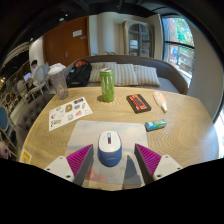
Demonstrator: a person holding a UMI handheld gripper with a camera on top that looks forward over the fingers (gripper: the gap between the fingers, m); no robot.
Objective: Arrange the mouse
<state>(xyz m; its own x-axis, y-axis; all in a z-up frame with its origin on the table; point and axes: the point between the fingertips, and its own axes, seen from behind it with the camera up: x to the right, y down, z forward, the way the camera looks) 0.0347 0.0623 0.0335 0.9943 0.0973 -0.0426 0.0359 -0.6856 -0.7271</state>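
A white and blue computer mouse (pixel 109 148) lies on a pale mouse mat (pixel 92 133) on the wooden table (pixel 60 140). My gripper (pixel 111 161) is open, its pink pads (pixel 78 158) spread wide at either side. The mouse stands between the fingertips, with a gap on each side, resting on the table.
Beyond the mouse stand a green can (pixel 107 85), a dark red and black flat box (pixel 138 102), a small green item (pixel 156 125), a pale stick-shaped item (pixel 160 101) and a printed sheet (pixel 69 112). A striped sofa (pixel 130 73) lies behind the table.
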